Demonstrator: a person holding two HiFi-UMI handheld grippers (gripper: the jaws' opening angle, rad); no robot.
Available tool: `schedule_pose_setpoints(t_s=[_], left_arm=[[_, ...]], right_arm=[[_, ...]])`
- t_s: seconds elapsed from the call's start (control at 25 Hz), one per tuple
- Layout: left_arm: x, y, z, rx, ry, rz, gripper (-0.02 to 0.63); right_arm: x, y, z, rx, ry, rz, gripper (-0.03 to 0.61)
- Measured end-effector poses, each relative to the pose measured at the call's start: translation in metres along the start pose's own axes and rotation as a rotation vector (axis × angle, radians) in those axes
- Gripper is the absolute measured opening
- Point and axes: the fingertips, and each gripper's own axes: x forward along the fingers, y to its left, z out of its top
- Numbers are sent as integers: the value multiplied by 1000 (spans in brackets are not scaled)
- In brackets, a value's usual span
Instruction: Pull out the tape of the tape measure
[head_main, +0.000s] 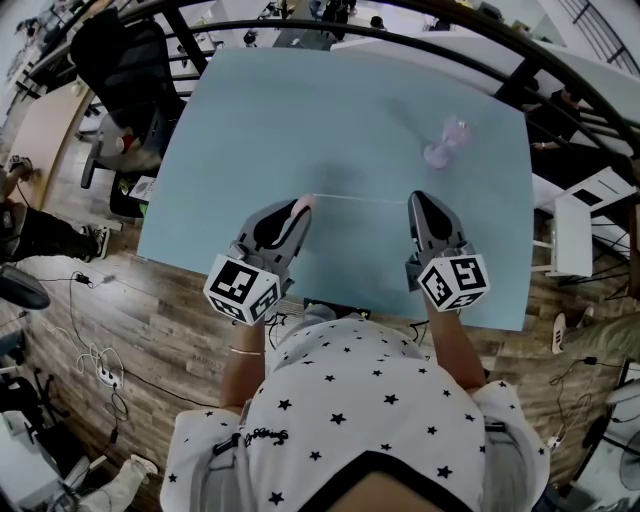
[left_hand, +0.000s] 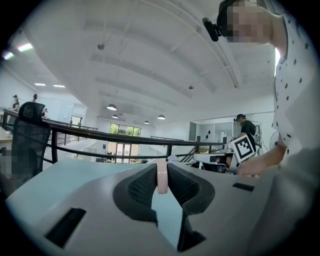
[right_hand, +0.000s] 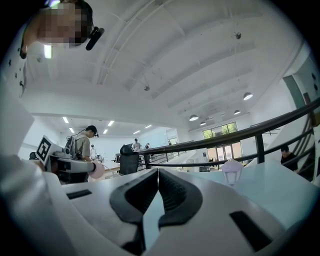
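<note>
A small round pink tape measure (head_main: 305, 202) is clamped on edge between the jaws of my left gripper (head_main: 300, 207), above the light blue table (head_main: 300, 110). In the left gripper view the pink case (left_hand: 162, 180) sits upright between the ribbed pads (left_hand: 142, 186). A thin white tape (head_main: 360, 197) runs level from the case to the tip of my right gripper (head_main: 416, 200), whose jaws are shut on the tape's end. The right gripper view shows those jaws (right_hand: 158, 175) pressed together, and the pink case (right_hand: 98, 171) off to the left.
A small translucent pink-white lantern-like object (head_main: 447, 145) stands on the table beyond the right gripper, also visible in the right gripper view (right_hand: 231, 170). A black railing (head_main: 400, 40) curves behind the table. A black office chair (head_main: 125, 70) stands at the left. Cables lie on the wooden floor (head_main: 100, 370).
</note>
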Motion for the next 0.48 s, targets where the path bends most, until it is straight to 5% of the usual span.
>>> schedule_pose_setpoints(t_s=[0.48], left_arm=[[4,3,-2,0,4,-2,86]], right_arm=[[3,-3,-1,0,2,-2,-2]])
